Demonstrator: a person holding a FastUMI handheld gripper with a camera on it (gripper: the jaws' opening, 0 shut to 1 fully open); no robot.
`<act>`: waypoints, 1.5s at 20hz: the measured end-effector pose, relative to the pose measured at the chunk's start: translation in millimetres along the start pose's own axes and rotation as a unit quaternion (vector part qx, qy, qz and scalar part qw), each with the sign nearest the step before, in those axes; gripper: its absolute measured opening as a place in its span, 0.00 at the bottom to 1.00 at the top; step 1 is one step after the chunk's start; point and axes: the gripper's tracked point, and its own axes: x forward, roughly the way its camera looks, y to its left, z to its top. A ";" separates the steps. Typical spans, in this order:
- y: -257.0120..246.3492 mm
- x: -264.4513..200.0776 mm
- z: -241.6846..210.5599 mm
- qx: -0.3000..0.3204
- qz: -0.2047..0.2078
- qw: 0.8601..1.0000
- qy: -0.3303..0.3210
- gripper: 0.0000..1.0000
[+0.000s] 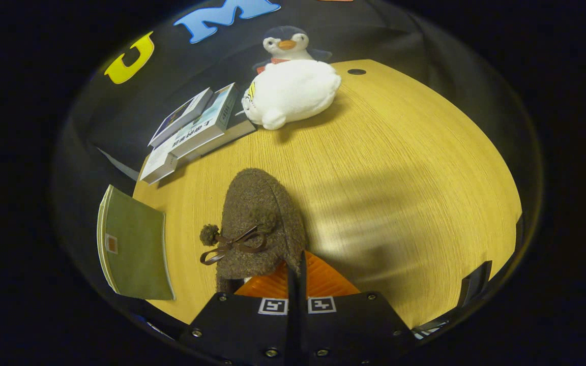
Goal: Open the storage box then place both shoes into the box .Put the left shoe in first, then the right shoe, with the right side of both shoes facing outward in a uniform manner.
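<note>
A brown fuzzy shoe (257,218) with a ribbon bow and a small pompom lies just ahead of my fingers, its toe pointing away over the wooden table (400,178). My gripper (295,274) is shut, its two fingers pressed almost together on the rear edge of the shoe's opening. The fingers hide the heel part of the shoe. I cannot tell whether the shoe rests on the table or hangs just above it.
A green booklet (135,244) hangs over the table's edge beside the shoe. Beyond it lies a stack of books (196,127), then a white plush toy (293,91) and a penguin toy (288,43). A dark frame edge (473,284) stands beside the fingers.
</note>
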 end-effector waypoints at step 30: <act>282.5 -92.3 -5.6 -0.010 0.101 0.993 -0.059 0.00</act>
